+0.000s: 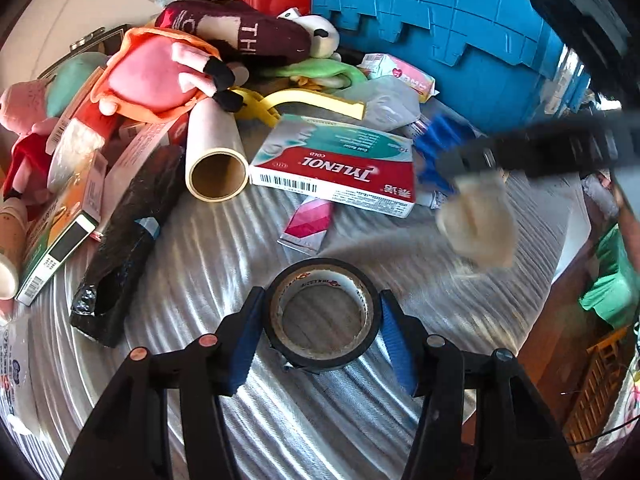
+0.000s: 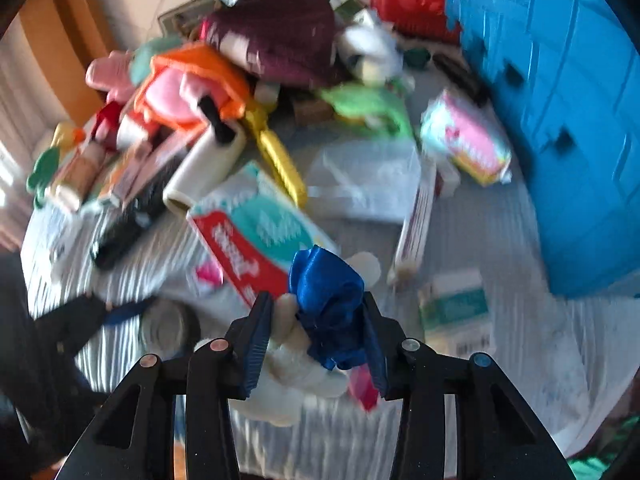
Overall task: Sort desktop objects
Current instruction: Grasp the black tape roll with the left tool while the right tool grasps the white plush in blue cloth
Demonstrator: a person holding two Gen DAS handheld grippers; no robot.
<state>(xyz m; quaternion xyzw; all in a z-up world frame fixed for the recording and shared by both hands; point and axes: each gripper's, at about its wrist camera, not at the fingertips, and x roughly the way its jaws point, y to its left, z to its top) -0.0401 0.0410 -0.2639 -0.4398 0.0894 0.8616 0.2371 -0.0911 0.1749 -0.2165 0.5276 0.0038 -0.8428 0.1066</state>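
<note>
Tape: black tape roll is lying flat on the silvery ribbed tabletop, hole facing up, sitting squarely between the fingers of my left gripper.
Left grip: my blue pads are standing half-wide and hugging the roll's outer wall on both sides; I judge I am pinching it, though one pad may only be brushing.
Left pose: I am pointing steeply down at the table, the roll dead ahead, so the coming move is a straight lift.
Right grip: my right gripper is closing narrow on a small cream plush toy with a blue satin bow; the bow and body are filling the gap, pads pressing in.
Right pose: I am also tilting steeply down, just right of the tape; this view is blurring.
Nearer hand: the left is nearer the tape, the right nearer the toy.
Middle ground: red-and-white Tylenol box is lying just beyond both.
Far: heap of plush toys and a blue crate are waiting behind.
</note>
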